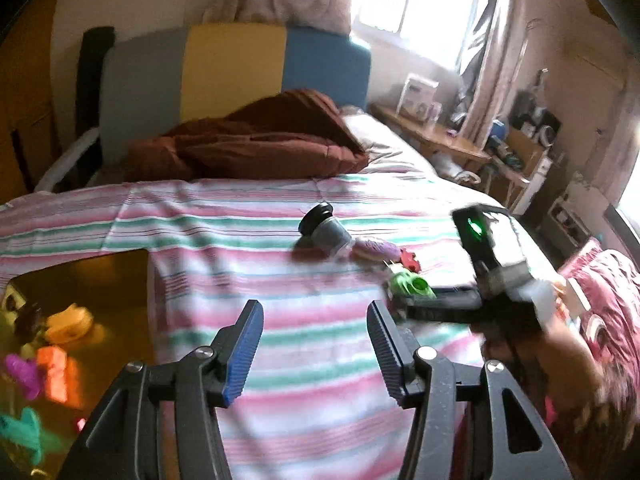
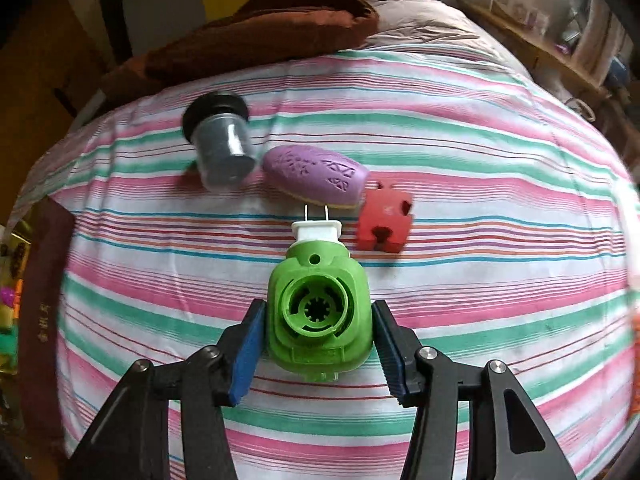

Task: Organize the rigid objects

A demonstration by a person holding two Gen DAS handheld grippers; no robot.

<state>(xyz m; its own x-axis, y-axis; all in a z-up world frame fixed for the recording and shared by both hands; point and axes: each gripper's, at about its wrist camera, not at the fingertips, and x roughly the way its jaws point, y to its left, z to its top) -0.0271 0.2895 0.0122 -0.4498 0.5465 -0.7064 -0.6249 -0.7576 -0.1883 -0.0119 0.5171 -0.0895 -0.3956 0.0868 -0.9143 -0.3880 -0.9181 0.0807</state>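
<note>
1. Green plug-in unit (image 2: pixel 318 314) – hard plastic, white plug end w/ two prongs pointing away from the holder, socket face up. Sits between the blue pads of the right gripper (image 2: pixel 318 332); jaws narrowed to its width, both pads look to be touching its sides. Whether it's lifted or resting on the cover: can't tell. Position: mid-bed, toward the near edge. Grip across the flat sides probably chosen bc the rounded front would slip.

2. Purple oval piece (image 2: pixel 316 178) – patterned shell, lying flat just beyond the prongs. Untouched.

3. Red notched block (image 2: pixel 384 220) – beside the purple piece on its right, close to or touching; can't say which.

4. Jar w/ black lid (image 2: pixel 222 144) – on its side, lid toward the headboard, left of the purple piece. Round body, could roll if nudged.

Items 2–4 bunched mid-bed, likely the unsorted pile.

5. Brown tray (image 1: pixel 120 276) – at the bed's left edge, holds several bright toys (blurred). Probably the drop-off spot.

6. Left gripper (image 1: pixel 316 348) – jaws wide apart, nothing between them; hangs over the striped bedcover (image 1: pixel 300 420) beside the tray, prob. kept clear of the right side's work.

Status: sorting partway; three loose items remain plus the one in hand.
</note>
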